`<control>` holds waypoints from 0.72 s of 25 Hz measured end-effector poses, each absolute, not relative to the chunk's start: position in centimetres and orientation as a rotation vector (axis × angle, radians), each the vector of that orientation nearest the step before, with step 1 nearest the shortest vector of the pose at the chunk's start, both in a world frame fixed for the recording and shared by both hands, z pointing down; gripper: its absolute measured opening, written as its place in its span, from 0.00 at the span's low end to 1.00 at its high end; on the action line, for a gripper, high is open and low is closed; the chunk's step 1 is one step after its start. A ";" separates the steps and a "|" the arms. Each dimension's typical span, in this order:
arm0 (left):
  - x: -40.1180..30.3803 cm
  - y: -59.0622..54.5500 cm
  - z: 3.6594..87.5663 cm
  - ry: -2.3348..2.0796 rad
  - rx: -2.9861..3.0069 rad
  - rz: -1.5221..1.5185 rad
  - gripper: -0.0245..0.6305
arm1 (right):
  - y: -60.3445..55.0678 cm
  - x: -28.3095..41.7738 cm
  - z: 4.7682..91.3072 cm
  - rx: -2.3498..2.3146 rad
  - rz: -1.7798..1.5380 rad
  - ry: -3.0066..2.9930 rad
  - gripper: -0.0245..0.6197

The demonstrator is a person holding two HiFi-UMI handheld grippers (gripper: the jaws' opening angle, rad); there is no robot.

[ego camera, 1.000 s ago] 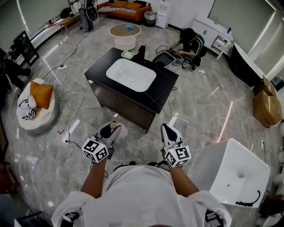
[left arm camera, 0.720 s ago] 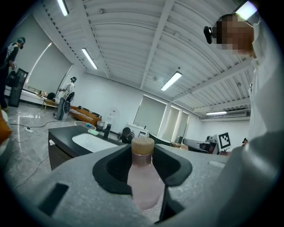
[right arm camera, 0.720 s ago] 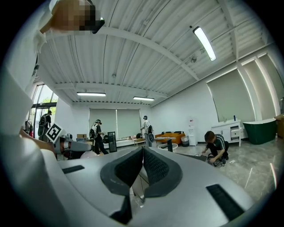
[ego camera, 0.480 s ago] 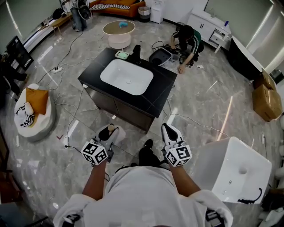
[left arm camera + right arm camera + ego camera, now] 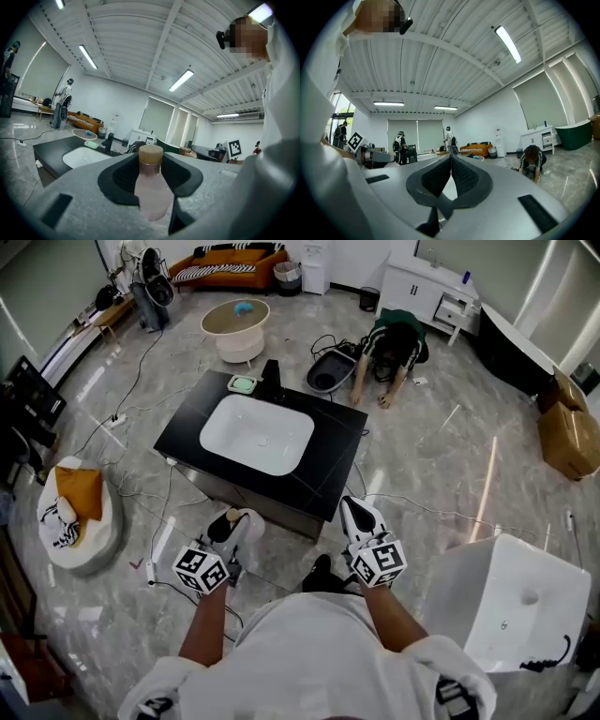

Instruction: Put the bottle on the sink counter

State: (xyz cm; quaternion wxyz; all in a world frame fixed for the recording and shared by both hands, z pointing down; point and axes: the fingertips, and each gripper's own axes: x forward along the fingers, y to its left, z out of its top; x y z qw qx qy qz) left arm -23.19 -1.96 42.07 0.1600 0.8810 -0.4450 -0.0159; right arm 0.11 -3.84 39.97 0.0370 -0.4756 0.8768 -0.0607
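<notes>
The left gripper (image 5: 228,524), low and left of centre in the head view, has its jaws closed around a pale pink bottle (image 5: 151,190). In the left gripper view the bottle stands upright between the dark pads, which press on its body from both sides. Its tan cap (image 5: 151,154) rises just above them. The right gripper (image 5: 355,513), low and right of centre in the head view, holds nothing. In the right gripper view its jaws meet in a thin line, tips touching. Both grippers are held in front of the person's body above the grey marble floor (image 5: 441,474), well apart from each other, with the bottle clear of any surface. The black sink counter (image 5: 323,474) sits at the middle of the head view, above and beyond both grippers, and neither touches it. Its white basin (image 5: 258,434) is set into the top. A black faucet (image 5: 272,381) and a small green dish (image 5: 242,383) stand at its far edge. Further up, right of centre, a person in a dark top (image 5: 392,341) crouches on the floor. A white free-standing basin (image 5: 511,610) fills the lower right corner, and a round table (image 5: 234,320) stands at upper left.
</notes>
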 end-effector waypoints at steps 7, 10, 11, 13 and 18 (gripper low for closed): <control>-20.3 -9.6 40.1 -1.267 2.552 -0.055 0.26 | -10.5 4.3 39.8 -1.511 -0.218 2.649 0.06; -18.5 -12.9 39.2 -1.244 2.566 -0.062 0.26 | -13.1 6.0 39.3 -1.524 -0.220 2.630 0.06; -17.9 -13.9 39.0 -1.240 2.571 -0.067 0.26 | -13.9 6.6 39.2 -1.525 -0.219 2.625 0.06; -16.5 -16.0 38.7 -1.233 2.582 -0.075 0.26 | -15.6 8.0 39.2 -1.525 -0.219 2.615 0.06; -13.1 -20.6 38.7 -1.188 2.615 -0.060 0.26 | -19.1 10.7 40.1 -1.535 -0.218 2.612 0.06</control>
